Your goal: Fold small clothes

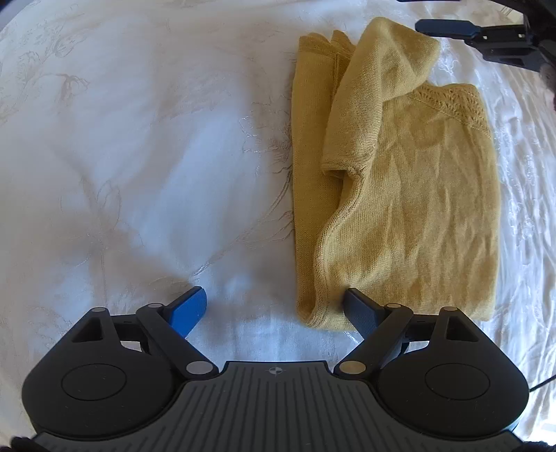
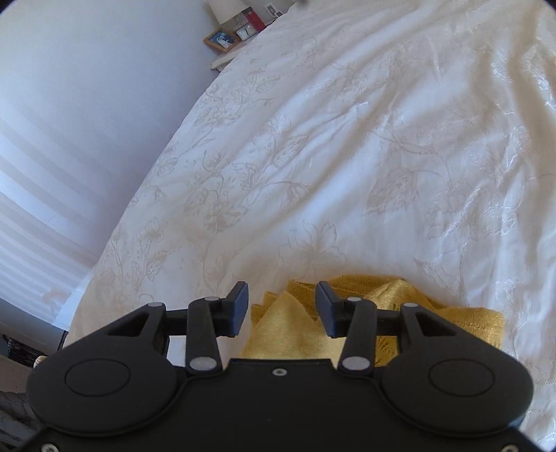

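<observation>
A small mustard-yellow knit garment (image 1: 410,194) lies partly folded on the white bedspread (image 1: 139,156), one sleeve laid over its body. My left gripper (image 1: 274,300) is open at the garment's near left corner, its right finger (image 1: 359,307) touching the near edge and its left finger (image 1: 189,307) over bare bedspread. My right gripper (image 2: 282,306) is open and empty, hovering over the garment's far end (image 2: 295,330). It also shows in the left wrist view (image 1: 451,29) at the top right.
The bedspread (image 2: 347,156) has a pale floral pattern and stretches far ahead. A bedside table (image 2: 236,31) with a picture frame, clock and lamp stands beyond the bed's far left edge. A white wall runs along the left.
</observation>
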`<state>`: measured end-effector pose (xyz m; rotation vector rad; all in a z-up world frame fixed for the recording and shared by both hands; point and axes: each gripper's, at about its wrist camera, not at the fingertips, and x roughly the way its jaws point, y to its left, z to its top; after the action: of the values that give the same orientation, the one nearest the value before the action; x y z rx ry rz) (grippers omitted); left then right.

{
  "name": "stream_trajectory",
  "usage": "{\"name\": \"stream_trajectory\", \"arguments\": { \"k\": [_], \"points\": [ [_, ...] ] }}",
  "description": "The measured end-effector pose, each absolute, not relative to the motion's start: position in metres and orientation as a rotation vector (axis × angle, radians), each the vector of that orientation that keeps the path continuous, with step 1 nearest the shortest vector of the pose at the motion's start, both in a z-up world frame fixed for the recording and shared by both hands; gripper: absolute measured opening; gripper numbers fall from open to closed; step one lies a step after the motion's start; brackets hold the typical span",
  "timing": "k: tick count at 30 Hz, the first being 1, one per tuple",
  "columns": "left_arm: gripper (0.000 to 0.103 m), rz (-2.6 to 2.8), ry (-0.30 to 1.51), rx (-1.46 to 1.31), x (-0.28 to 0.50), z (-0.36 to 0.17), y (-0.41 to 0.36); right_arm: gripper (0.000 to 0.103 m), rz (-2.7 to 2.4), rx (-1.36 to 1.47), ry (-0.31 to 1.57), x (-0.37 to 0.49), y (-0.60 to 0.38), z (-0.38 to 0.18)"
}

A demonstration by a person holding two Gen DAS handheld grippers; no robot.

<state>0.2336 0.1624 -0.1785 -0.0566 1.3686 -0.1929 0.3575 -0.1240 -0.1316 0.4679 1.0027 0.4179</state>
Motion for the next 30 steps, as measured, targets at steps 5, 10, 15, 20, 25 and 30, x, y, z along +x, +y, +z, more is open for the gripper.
{"name": "stream_trajectory", "arguments": {
  "k": [5,10,15,20,25,30],
  "points": [
    [0.086,-0.229,1.337,-0.061,0.233,-0.160,0.163,0.054,0.368,0.424,1.038,0.330,-0.149,-0.136],
    [0.086,-0.298,1.256,-0.039,0.244,-0.136,0.146,0.054,0.284,0.323,1.132,0.314,-0.166,-0.160],
    [0.086,-0.324,1.188,-0.040,0.271,-0.121,0.130,0.054,0.130,0.310,1.178,0.310,-0.190,-0.178],
    [0.086,-0.336,1.138,-0.060,0.277,-0.111,0.126,0.061,0.070,0.366,1.125,0.292,-0.207,-0.161],
    [0.086,-0.372,1.109,-0.068,0.258,-0.109,0.121,0.080,0.067,0.378,1.062,0.258,-0.206,-0.139],
    [0.087,-0.404,1.103,-0.091,0.232,-0.103,0.113,0.103,0.086,0.372,1.029,0.218,-0.195,-0.120]
  ]
}}
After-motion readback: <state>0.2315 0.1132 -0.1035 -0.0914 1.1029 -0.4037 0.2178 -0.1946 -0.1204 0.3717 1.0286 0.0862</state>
